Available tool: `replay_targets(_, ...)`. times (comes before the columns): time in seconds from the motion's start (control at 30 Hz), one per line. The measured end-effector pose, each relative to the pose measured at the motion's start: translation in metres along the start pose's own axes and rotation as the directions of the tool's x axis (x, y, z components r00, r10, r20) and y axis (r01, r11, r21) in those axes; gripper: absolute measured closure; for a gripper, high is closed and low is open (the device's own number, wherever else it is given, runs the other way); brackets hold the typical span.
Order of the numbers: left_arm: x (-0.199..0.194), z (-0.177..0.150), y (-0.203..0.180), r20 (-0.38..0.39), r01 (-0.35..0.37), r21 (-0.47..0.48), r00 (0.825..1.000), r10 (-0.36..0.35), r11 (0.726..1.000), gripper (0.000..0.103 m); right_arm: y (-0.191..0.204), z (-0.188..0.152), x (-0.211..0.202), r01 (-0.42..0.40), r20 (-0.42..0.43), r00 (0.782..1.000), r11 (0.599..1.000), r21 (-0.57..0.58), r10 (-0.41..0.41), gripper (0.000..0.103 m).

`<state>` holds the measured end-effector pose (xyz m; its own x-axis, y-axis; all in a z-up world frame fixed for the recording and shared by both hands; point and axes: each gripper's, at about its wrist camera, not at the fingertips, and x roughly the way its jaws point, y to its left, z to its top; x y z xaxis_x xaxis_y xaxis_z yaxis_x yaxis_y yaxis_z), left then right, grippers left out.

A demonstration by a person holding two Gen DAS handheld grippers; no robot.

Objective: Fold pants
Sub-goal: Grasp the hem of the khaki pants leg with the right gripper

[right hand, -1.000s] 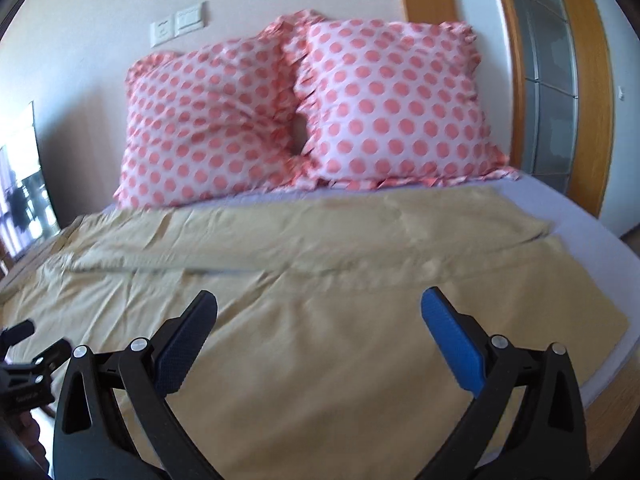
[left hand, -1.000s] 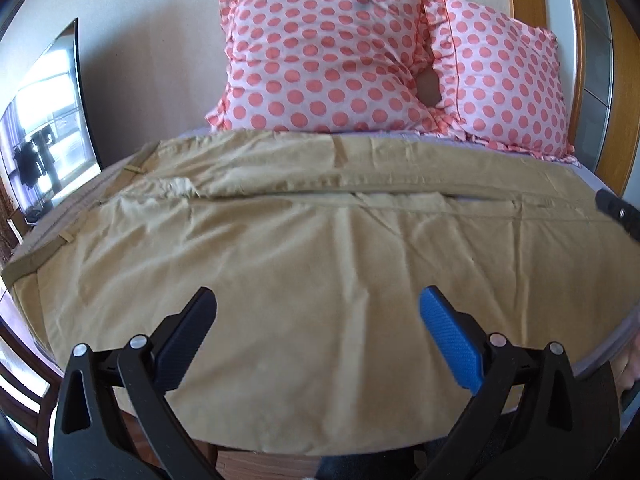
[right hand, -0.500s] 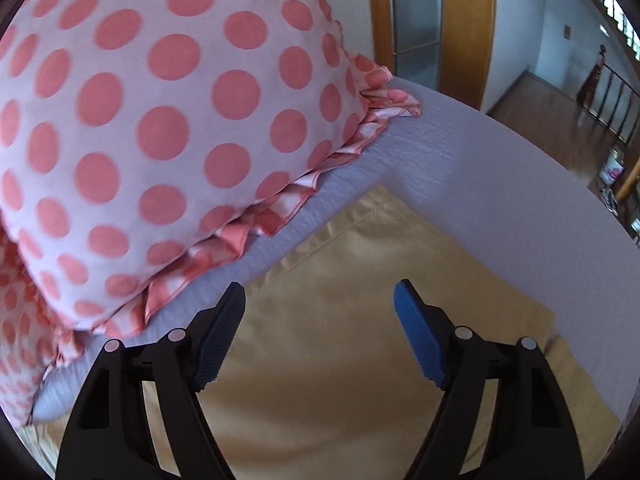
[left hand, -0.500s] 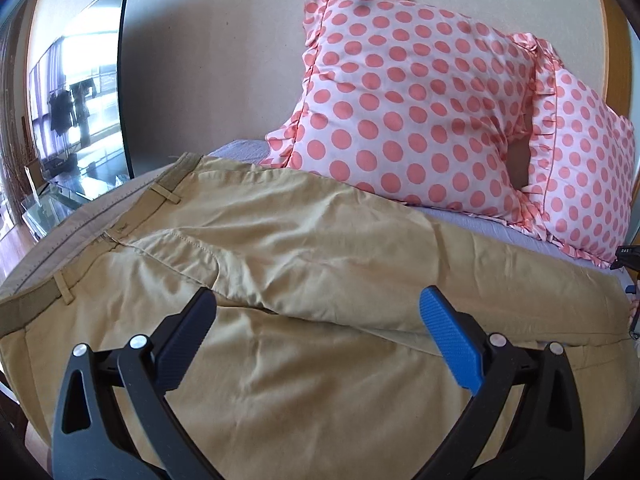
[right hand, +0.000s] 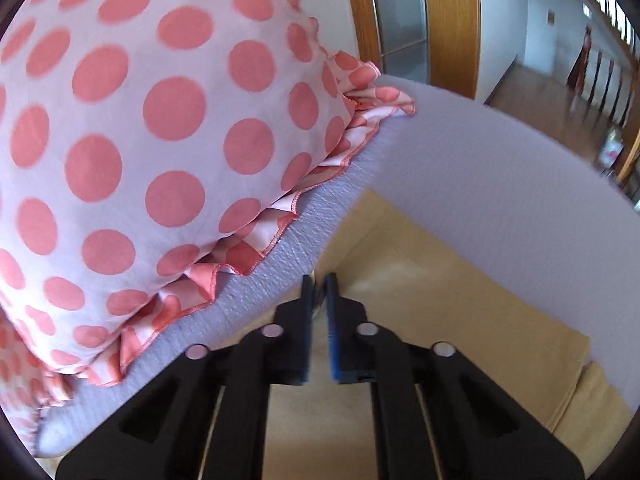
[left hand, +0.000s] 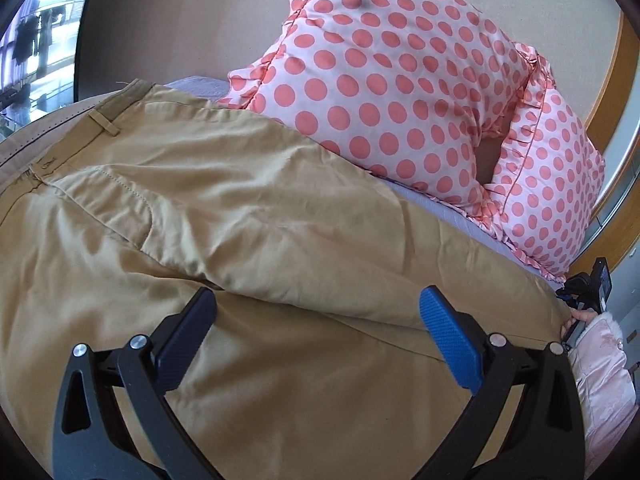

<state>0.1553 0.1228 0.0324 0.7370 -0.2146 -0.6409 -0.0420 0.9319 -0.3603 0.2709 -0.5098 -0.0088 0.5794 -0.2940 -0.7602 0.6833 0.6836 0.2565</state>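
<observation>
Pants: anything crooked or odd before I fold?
Nothing damaged. The pants lie rumpled near the seat, one leg creased diagonally over the other. The far hem lies flat on the bed sheet, beside the polka-dot pillow.

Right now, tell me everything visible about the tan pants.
The tan pants lie spread on the bed sheet, thin cotton-like cloth, lightly wrinkled. The waistband with belt loops sits at the left; one leg lies folded over the other. Their far edge reaches the polka-dot pillows. The right gripper pinches the hem end; the left gripper hovers open above.
</observation>
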Motion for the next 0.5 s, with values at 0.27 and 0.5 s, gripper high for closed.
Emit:
replay_targets(0.27, -0.005, -0.001, 0.003, 0.022, 0.041, -0.020, 0.999, -0.041, 0.999, 0.002, -0.113, -0.066, -0.136, -0.456, 0.196, 0.880, 0.886, 0.087, 0.433, 0.099)
replay_targets(0.5, -0.027, -0.005, -0.008, 0.098, 0.050, 0.018, 0.994, -0.051, 0.999, 0.002, -0.173, -0.147, -0.170, -0.421, 0.058, 0.907, 0.888, 0.186, 0.418, 0.098)
